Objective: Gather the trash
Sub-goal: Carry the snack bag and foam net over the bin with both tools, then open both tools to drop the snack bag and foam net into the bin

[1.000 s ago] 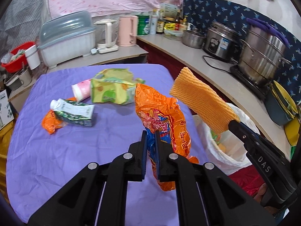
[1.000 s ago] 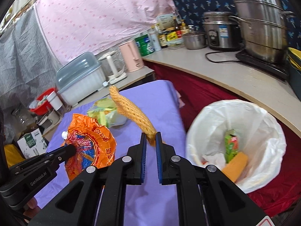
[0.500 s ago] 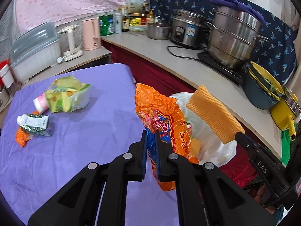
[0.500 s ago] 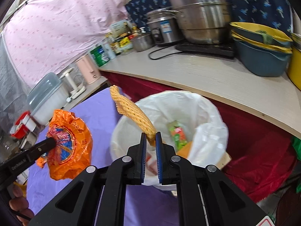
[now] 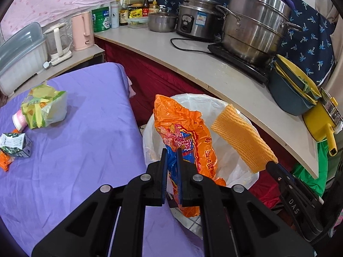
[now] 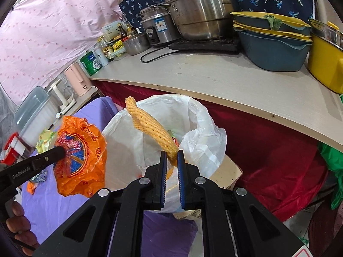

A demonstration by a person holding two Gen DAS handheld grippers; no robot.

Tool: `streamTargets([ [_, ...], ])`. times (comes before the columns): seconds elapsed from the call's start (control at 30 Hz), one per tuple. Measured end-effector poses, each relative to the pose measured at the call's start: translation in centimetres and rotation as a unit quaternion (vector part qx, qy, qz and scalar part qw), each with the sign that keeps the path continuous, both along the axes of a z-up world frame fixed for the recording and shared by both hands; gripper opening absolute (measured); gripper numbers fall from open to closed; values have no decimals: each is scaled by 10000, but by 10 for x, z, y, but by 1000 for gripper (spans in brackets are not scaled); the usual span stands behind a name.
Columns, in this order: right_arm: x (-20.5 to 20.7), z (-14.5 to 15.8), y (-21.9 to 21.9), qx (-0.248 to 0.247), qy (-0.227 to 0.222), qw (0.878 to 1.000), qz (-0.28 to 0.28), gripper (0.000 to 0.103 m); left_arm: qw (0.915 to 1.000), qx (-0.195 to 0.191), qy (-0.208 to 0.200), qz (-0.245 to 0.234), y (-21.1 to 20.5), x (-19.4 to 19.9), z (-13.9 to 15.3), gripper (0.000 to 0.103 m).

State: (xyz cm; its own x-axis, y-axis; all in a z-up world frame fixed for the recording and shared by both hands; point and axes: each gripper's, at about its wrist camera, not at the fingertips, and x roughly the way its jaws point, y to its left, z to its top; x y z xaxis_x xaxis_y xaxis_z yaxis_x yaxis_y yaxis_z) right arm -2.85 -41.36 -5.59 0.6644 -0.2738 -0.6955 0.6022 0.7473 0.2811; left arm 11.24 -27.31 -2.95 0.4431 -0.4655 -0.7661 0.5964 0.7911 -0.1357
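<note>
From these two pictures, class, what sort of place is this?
Most likely a small home kitchen. A rice cooker and a big steel pot stand on the counter, with sauce bottles at the back.

Orange wrapper (image 5: pixel 188 132), yellow net (image 5: pixel 242 137) above bin bag (image 6: pixel 201 128)

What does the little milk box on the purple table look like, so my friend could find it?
Start at the purple table and go to its left edge. The small carton lies there on its side, below the yellow-green wrapper. It is the only boxy thing there, white and dark green with printed letters, with an orange scrap beside it.
</note>
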Motion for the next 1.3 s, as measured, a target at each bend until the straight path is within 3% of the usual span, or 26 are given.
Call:
streamTargets([
  [0.5, 7, -1, 2, 16, -26, 10000, -85, 17, 9998, 185, 36, 18, -9, 7, -17, 10],
  [0.63, 9, 5, 5, -29, -93, 9999, -92, 27, 9998, 168, -53, 134, -4, 7, -14, 35],
  [0.83, 11, 16, 12, -78, -210, 9997, -71, 36, 9998, 100, -34, 144, 1, 10, -9, 35],
  [1.3, 24, 33, 44, -230, -316, 9990, 212, 42, 9984, 42, -113, 547, 47, 18, 1, 35],
])
